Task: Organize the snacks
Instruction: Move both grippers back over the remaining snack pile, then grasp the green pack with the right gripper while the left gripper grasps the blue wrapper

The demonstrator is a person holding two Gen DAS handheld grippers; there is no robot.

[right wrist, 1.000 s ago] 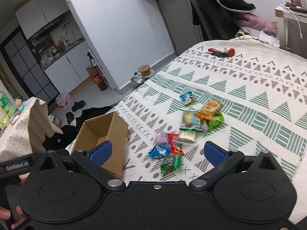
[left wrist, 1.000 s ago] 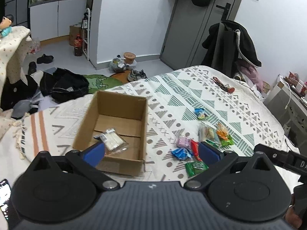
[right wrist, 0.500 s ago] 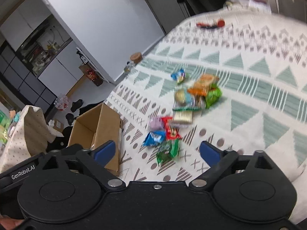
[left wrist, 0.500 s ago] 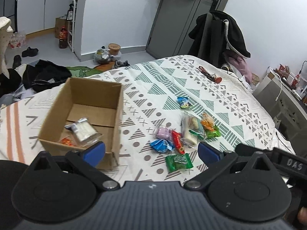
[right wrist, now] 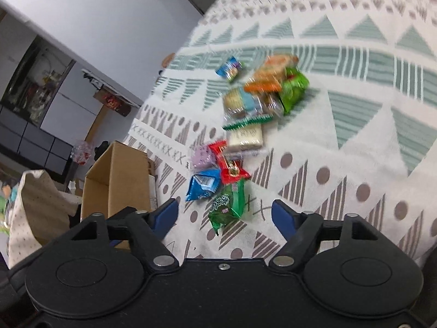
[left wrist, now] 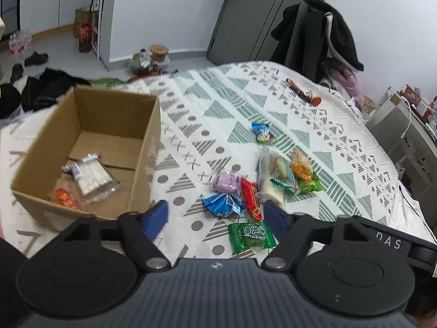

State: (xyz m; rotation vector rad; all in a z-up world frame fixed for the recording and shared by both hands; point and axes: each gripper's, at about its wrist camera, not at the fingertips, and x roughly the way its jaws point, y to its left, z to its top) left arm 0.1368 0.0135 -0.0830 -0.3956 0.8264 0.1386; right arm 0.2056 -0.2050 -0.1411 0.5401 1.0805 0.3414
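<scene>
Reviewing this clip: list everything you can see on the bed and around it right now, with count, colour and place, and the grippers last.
cardboard box: 1, brown, open, left side of the bed
clear pack of pale wafers: 1, inside the box
orange packet: 1, inside the box, near corner
dark green packet: 1, nearest the grippers
blue packet: 1, beside the red packet
red packet: 1, mid cluster
lilac packet: 1, behind the blue one
clear biscuit pack: 1, right of the cluster
orange and bright green packets: overlapping, far right of the cluster
small blue packet: 1, apart, farther up the bed
patterned bedspread: 1, white, green, brown
dark coat: 1, hung by the door
left gripper: open, empty
right gripper: open, empty, over the dark green packet
</scene>
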